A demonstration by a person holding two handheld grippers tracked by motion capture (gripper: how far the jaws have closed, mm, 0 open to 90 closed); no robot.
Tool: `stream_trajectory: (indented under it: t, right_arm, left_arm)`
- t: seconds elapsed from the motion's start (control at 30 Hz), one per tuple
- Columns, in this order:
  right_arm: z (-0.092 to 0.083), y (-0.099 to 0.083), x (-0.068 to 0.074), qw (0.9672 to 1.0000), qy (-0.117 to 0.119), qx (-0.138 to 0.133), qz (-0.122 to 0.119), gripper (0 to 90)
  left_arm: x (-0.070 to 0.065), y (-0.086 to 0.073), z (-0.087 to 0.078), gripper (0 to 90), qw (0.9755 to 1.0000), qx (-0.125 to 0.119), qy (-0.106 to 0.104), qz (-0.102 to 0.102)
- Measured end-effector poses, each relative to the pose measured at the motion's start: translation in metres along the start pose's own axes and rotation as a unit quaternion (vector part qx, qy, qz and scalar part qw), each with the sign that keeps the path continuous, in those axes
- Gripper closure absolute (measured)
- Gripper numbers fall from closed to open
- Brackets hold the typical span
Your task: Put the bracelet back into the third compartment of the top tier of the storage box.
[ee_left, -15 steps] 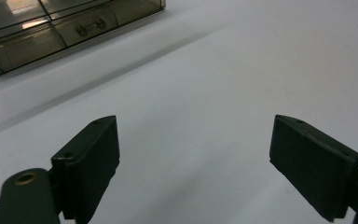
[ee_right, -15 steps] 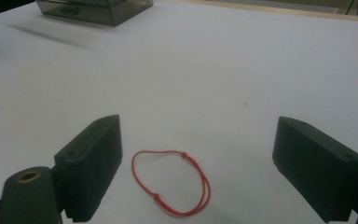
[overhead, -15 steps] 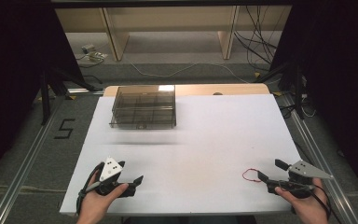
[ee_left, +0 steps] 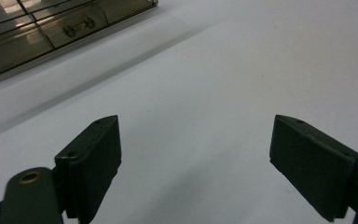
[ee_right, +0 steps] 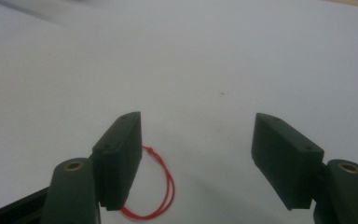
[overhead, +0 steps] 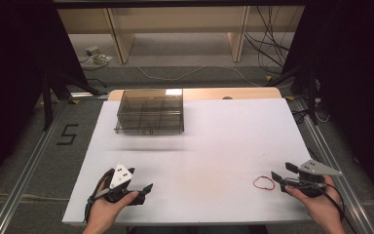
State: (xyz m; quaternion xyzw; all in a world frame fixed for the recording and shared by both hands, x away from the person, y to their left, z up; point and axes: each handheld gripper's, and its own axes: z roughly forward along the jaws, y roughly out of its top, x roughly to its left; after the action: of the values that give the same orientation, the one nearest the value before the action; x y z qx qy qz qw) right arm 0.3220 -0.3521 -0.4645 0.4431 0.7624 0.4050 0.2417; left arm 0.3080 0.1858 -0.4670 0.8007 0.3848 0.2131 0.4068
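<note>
Fingers [ee_right: 121, 154] wide beside red loop [ee_right: 161, 186]

a thin red rubber band loop [overhead: 263, 183] lies flat on the white table top, near the front edge on the right side. it is bent into a loose oval with a small knot at one end. it sits just beside the right gripper [overhead: 278, 177], whose open jaws do not pinch it.
</note>
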Motion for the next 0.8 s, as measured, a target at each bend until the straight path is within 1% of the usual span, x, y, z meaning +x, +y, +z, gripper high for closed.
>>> stream_trajectory:
  t: [0.03, 0.07, 0.17, 0.23, 0.3, 0.33, 0.37, 0.43, 0.57, 0.7, 0.73, 0.8]
  right_arm:
    - [0.005, 0.002, -0.001, 0.9999, 0.002, 0.011, -0.007, 37.5]
    - [0.008, 0.003, -0.001, 0.9998, 0.007, 0.016, -0.009, 39.2]
    - [0.017, 0.005, 0.000, 0.9989, 0.023, 0.034, -0.022, 42.7]
    - [0.024, 0.006, 0.002, 0.9978, 0.035, 0.046, -0.033, 44.6]
    - [0.030, 0.006, 0.002, 0.9965, 0.044, 0.060, -0.038, 46.8]
    - [0.030, 0.006, 0.002, 0.9965, 0.044, 0.060, -0.038, 46.8]
    - [0.033, 0.006, 0.003, 0.9959, 0.047, 0.066, -0.039, 47.6]
    - [0.038, 0.006, 0.004, 0.9951, 0.053, 0.072, -0.043, 50.5]
    - [0.042, 0.007, 0.007, 0.9937, 0.061, 0.077, -0.054, 55.9]
    - [0.046, 0.004, 0.008, 0.9915, 0.066, 0.092, -0.065, 61.1]
    - [0.046, 0.004, 0.009, 0.9911, 0.067, 0.094, -0.065, 62.4]
    - [0.046, 0.003, 0.008, 0.9912, 0.070, 0.091, -0.065, 67.2]
  left_arm:
    - [0.000, 0.000, 0.000, 16.5, 1.0000, -0.001, 0.001, -0.001]
    - [0.000, 0.000, 0.000, 16.5, 1.0000, -0.002, 0.000, -0.002]
    - [0.001, 0.000, 0.001, 16.5, 1.0000, -0.001, 0.001, -0.004]
    - [0.002, 0.000, 0.002, 16.6, 1.0000, 0.000, 0.003, -0.004]
    - [0.003, 0.000, 0.002, 17.0, 1.0000, 0.002, 0.006, -0.002]
    - [0.003, 0.000, 0.002, 17.0, 0.9999, 0.004, 0.010, 0.000]
    - [0.003, -0.001, 0.002, 17.3, 0.9999, 0.004, 0.014, -0.001]
    - [0.004, -0.001, 0.002, 17.6, 0.9999, 0.003, 0.014, -0.002]
    - [0.005, -0.001, 0.002, 17.8, 0.9999, 0.004, 0.014, 0.000]
    - [0.005, -0.001, 0.001, 17.8, 0.9999, 0.003, 0.016, 0.000]
    - [0.005, -0.001, 0.001, 17.7, 0.9999, 0.002, 0.016, 0.000]
    - [0.006, -0.001, 0.001, 17.7, 0.9999, 0.003, 0.016, 0.000]
